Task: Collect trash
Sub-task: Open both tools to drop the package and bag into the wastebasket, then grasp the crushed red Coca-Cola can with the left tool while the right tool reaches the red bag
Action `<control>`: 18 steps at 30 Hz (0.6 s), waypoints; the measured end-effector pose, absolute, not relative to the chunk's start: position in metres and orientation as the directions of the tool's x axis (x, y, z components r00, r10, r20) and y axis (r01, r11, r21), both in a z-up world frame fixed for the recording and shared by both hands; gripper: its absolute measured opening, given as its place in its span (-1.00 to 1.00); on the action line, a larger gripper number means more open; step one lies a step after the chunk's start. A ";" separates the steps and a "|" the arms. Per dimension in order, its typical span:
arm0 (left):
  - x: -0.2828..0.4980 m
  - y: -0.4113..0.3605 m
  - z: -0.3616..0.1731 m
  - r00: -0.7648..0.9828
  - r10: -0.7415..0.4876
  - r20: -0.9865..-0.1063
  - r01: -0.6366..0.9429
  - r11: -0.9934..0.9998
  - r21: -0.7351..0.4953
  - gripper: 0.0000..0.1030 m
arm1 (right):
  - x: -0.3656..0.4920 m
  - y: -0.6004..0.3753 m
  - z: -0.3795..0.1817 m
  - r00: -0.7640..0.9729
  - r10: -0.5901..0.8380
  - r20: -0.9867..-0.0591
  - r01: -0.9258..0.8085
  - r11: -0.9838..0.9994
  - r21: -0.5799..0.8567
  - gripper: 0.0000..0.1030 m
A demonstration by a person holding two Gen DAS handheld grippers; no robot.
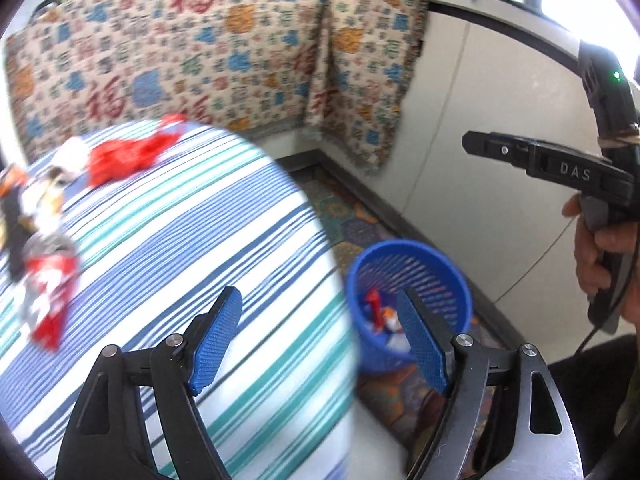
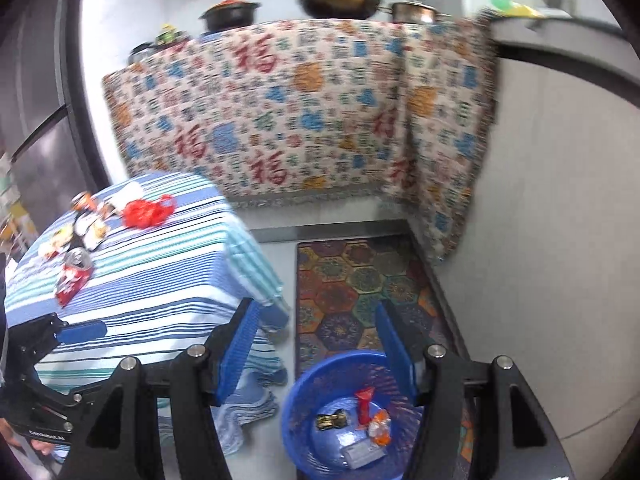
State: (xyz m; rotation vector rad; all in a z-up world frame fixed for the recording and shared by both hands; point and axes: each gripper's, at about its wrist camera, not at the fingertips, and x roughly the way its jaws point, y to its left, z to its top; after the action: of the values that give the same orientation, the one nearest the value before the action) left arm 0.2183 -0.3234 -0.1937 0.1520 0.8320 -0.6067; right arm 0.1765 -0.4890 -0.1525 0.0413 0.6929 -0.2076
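Two grippers, both empty. Largest item: the striped surface (image 2: 160, 280), with trash clustered at its far left edge. Blue basket (image 2: 320, 392) stands on the floor beside the surface, partly on the patterned mat (image 2: 360, 280); several wrappers already lie inside.

Left gripper (image 1: 320, 340): jaws wide apart, nothing between the pads; it looks across the surface edge toward the basket. Right gripper (image 2: 316, 356): jaws about half open, nothing held, hanging just above the basket rim.

Trash left on the surface, by size: red plastic bag (image 2: 146, 212) at the far side, crushed red can (image 2: 74, 274) nearest, smaller wrappers (image 2: 90, 232) between and behind them. Left view is blurred; individual wrappers cannot be told apart there.

Judged step: return to the surface for the next piece. The can is the closest target and rigid, so approach from above, jaws straddling its narrow width, and close firmly. The bag is limp, so pinch a bunched fold rather than a flat edge. Take one item per hand to avoid dragging neighbours off the cloth.
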 end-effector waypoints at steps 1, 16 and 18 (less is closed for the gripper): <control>0.217 -0.306 -0.194 0.522 -0.427 -0.738 0.544 0.833 -0.098 0.57 | 0.183 -0.475 -0.154 0.750 -0.161 -0.641 0.175 0.984 -0.042 0.20; 0.260 -0.122 -0.213 0.545 -0.262 -0.796 0.325 0.942 -0.087 0.68 | 0.258 -0.275 -0.227 0.640 0.046 -0.767 -0.176 0.980 -0.088 0.20; 0.267 -0.120 -0.215 0.543 -0.267 -0.796 0.352 0.933 -0.072 0.77 | 0.266 -0.272 -0.234 0.622 0.052 -0.781 -0.172 0.982 -0.072 0.20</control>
State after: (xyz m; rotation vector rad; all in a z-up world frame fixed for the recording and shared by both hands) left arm 0.2671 -0.1205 -0.2145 0.1008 0.9268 -0.3681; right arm 0.2661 -0.2716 -0.2337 -0.1449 0.8911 0.1290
